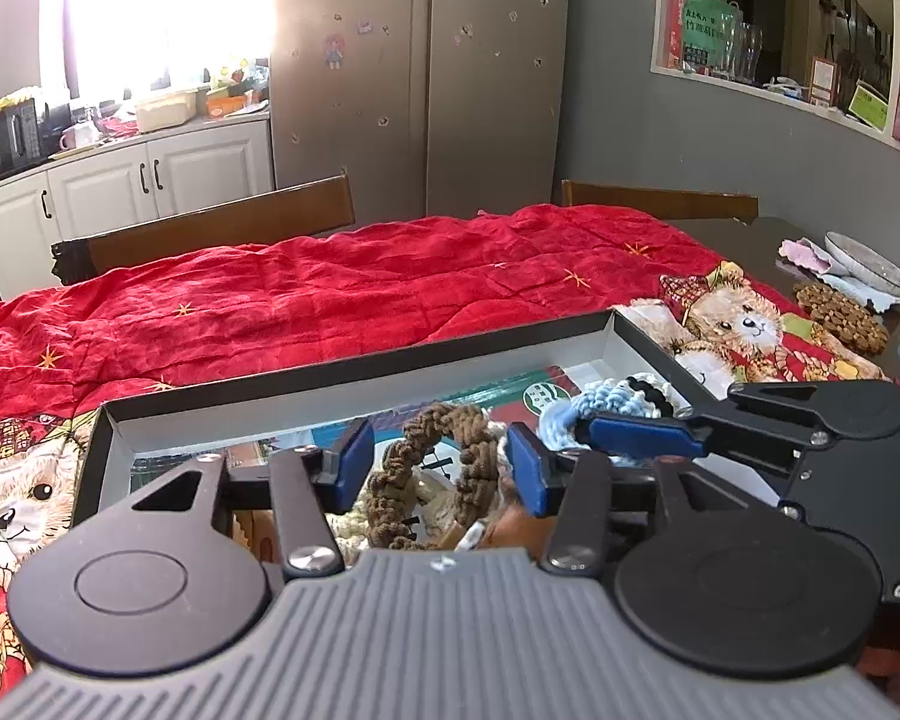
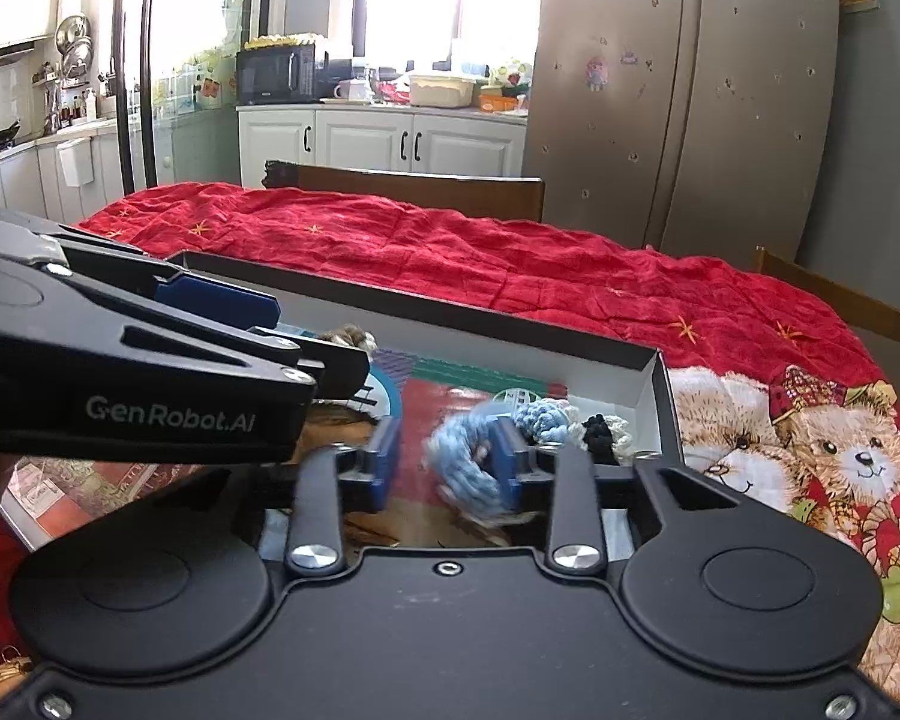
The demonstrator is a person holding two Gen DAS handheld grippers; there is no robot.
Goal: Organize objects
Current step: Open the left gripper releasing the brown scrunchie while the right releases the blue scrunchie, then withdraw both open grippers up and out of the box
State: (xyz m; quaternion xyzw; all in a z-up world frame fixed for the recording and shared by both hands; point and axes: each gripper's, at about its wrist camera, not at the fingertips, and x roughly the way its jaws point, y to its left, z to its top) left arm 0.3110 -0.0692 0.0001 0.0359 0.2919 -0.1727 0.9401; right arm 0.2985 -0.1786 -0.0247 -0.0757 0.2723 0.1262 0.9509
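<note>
- Left wrist view: left hand-held gripper (image 1: 441,465) released, jaws apart around a brown braided yarn ring (image 1: 444,468) inside the shallow black-rimmed cardboard box (image 1: 354,375).
- Right wrist view: right hand-held gripper (image 2: 444,462) parted; a light-blue crocheted yarn ring (image 2: 465,468), blurred, lies between them in that box.

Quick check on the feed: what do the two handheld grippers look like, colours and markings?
Both match: matte black linkage arms with silver pivot screws, round black hubs, blue finger pads. Left gripper has a ribbed grey housing; right gripper a smooth black one. White "GenRobot.AI" lettering marks the left one's side.

"GenRobot.AI" marks the left hand-held gripper (image 2: 354,354).
</note>
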